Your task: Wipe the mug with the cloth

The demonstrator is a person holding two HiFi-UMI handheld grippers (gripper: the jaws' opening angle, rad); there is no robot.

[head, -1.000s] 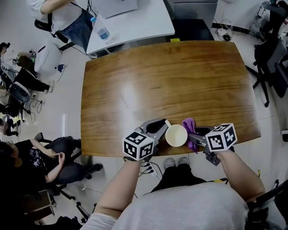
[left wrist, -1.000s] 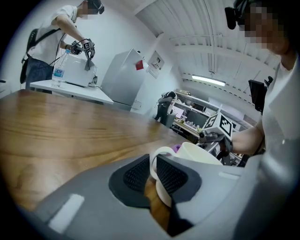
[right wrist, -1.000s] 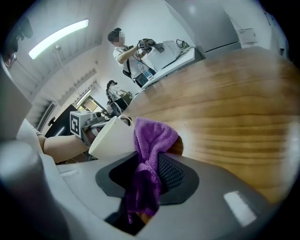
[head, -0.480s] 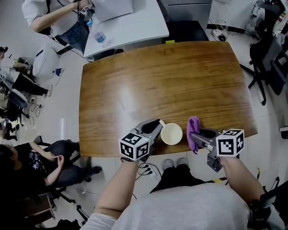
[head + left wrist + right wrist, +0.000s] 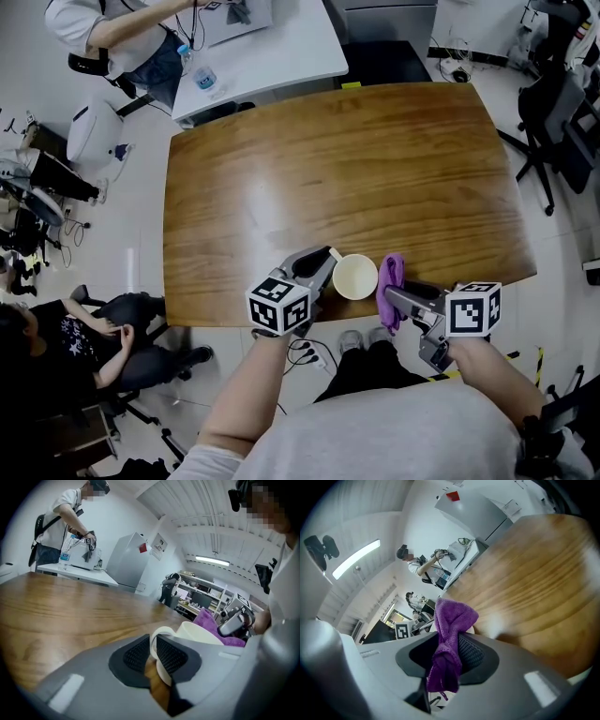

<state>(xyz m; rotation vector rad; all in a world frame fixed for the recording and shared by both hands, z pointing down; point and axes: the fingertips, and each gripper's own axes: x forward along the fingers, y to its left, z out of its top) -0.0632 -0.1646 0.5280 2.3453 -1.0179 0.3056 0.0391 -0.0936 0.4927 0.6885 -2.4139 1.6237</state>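
Here, the mug [image 5: 355, 277] stands upright with its mouth up, close to the near edge of the worktop [image 5: 337, 169]; its handle is pinched between the fingers [image 5: 171, 656] of the left gripper [image 5: 328, 262], which are drawn narrow onto the handle loop, pads pressing on both faces; the purple cloth [image 5: 390, 281] lies at the mug's right side, just beside the wall and probably touching it, though contact cannot be confirmed; the cloth is clamped as a bunched fold between the fingers [image 5: 471, 653] of the right gripper [image 5: 389, 298], narrow around the fabric, a tuft standing proud above the tips and a tail hanging below. Step in hand, by judgement: wiping the outer wall. To do it well, keep the left grip firm so the mug does not slide or tip under the push; lead with the proud tuft, so fabric and not hard fingertip meets the ceramic; sweep along the wall and over the rim with light, even pressure; turn the mug by its handle to present unwiped faces.
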